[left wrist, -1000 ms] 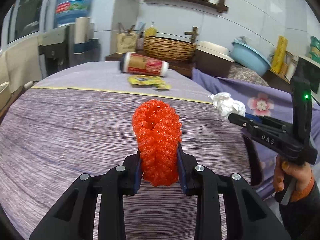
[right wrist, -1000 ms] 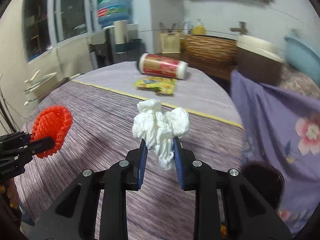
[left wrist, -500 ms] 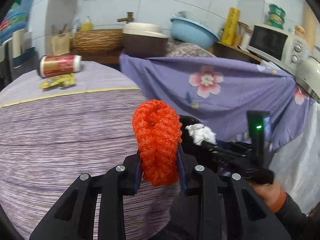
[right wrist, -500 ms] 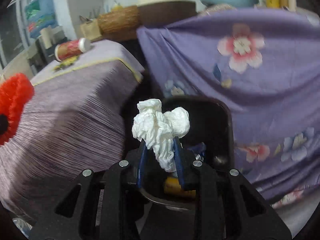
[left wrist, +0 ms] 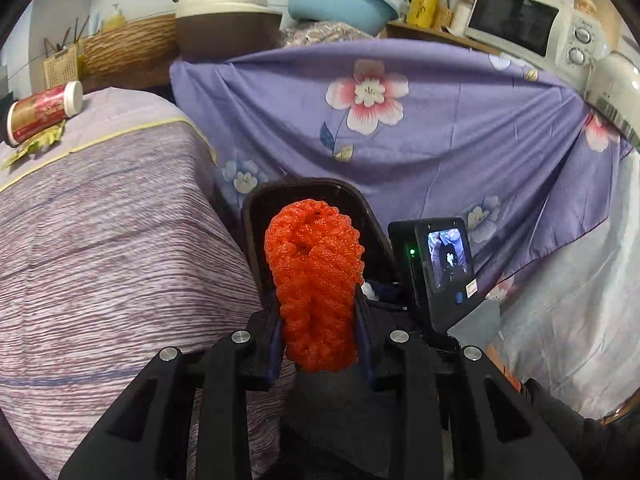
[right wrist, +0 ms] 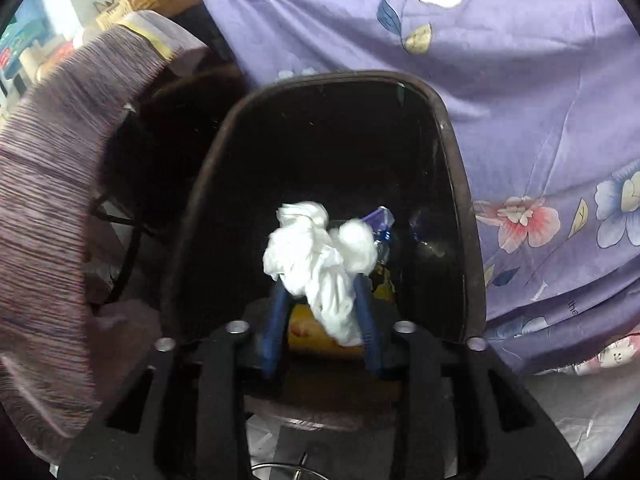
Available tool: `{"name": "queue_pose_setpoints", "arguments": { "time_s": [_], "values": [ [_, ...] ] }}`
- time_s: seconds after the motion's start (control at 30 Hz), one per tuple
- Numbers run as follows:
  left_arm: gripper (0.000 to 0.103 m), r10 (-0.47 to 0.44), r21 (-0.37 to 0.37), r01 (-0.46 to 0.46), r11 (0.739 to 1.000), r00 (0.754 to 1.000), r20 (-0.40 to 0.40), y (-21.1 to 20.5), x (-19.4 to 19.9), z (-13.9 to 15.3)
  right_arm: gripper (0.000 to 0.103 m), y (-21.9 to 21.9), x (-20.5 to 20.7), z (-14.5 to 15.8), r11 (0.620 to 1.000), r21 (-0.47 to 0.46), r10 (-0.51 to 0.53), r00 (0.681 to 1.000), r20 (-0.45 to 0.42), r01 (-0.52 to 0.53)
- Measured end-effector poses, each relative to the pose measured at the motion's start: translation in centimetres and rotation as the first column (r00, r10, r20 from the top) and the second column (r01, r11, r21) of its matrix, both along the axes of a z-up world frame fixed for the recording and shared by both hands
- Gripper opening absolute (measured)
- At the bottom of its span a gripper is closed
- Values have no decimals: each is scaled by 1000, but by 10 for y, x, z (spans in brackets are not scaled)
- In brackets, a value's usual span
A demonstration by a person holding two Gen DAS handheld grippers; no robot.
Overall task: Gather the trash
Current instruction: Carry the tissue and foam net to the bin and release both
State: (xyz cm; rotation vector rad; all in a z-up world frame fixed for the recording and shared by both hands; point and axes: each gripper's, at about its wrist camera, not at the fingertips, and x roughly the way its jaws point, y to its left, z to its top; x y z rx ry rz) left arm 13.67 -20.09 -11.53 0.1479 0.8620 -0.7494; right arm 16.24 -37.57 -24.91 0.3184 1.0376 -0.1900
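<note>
My left gripper (left wrist: 318, 322) is shut on an orange foam net (left wrist: 314, 276) and holds it off the table edge, in front of the dark trash bin (left wrist: 256, 216). My right gripper (right wrist: 320, 304) is shut on a crumpled white tissue (right wrist: 320, 256) and holds it inside the mouth of the trash bin (right wrist: 452, 152). Yellow and blue wrappers (right wrist: 380, 224) lie in the bin's bottom. The right gripper's body with its small screen (left wrist: 440, 260) shows to the right of the net in the left wrist view.
The table with a striped purple cloth (left wrist: 100, 248) is left of the bin. A red can (left wrist: 42, 114) and a yellow wrapper (left wrist: 34, 146) lie at its far side. A floral purple cloth (left wrist: 400, 140) hangs behind the bin. A microwave (left wrist: 520, 26) stands on the counter.
Both grippers swung right, off the table toward the bin. The right gripper moved lower, bringing the tissue into the bin's mouth. The left still holds the net.
</note>
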Motion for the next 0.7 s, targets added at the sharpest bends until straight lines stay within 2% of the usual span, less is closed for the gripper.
{"name": "queue_pose_setpoints", "arguments": {
  "time_s": [0.1,0.17,0.2,0.4,0.47,0.5,0.7],
  "values": [
    [30,-6,22,7,1000,1000,-12,-8,1,-10,44,-4,-3,-5,1000,7,-9,1000,-3,9],
    [30,-12,37,13,999,1000,-18,-13,3,-16,54,-6,-6,-1,1000,5,-17,1000,4,17],
    [30,-15,44,16,999,1000,-19,-15,3,-18,55,-6,-9,2,1000,0,-22,1000,13,22],
    [30,-48,84,51,995,998,-38,-40,11,-37,56,-12,-35,29,998,-29,-53,996,66,55],
    [30,-55,99,60,993,997,-54,-51,16,-47,58,-17,-42,37,996,-50,-69,995,76,73],
    [30,-57,106,63,992,997,-59,-54,18,-51,62,-20,-46,40,995,-60,-80,994,81,85],
    [30,-80,148,94,985,992,-101,-79,33,-79,64,-39,-69,51,986,-81,-135,986,96,143]
  ]
}}
